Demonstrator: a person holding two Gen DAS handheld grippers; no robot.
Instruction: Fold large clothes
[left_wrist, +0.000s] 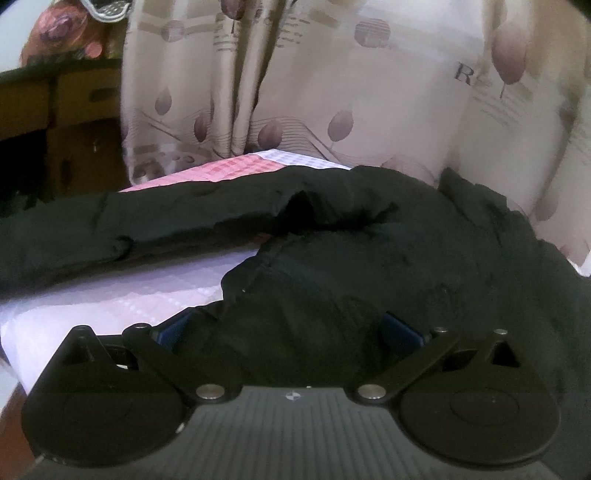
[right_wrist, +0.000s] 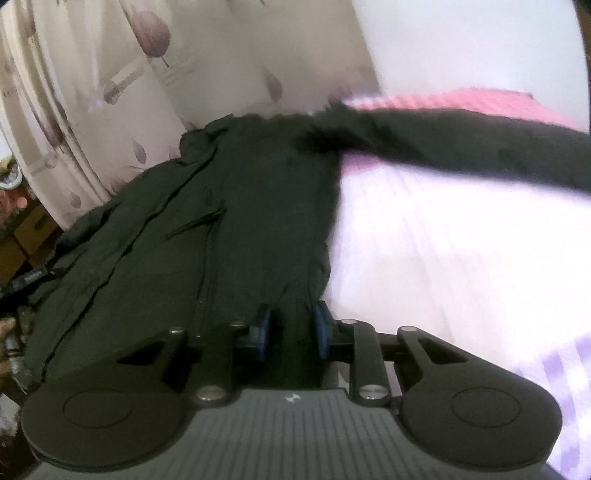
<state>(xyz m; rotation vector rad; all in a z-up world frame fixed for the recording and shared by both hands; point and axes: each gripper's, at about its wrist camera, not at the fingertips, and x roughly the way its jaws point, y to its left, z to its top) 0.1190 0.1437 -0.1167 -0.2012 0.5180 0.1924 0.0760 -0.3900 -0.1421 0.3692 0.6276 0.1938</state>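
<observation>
A large black garment lies spread on a bed with a white and pink checked sheet. One sleeve stretches out to the left. My left gripper is open wide, its blue pads on either side of a bunched lower edge of the garment. In the right wrist view the garment runs away from me, a sleeve reaching right. My right gripper is nearly closed, its blue pads pinching a fold of the garment's near hem.
A beige curtain with leaf print hangs behind the bed. A dark wooden cabinet stands at far left. The sheet lies bare to the right of the garment in the right wrist view.
</observation>
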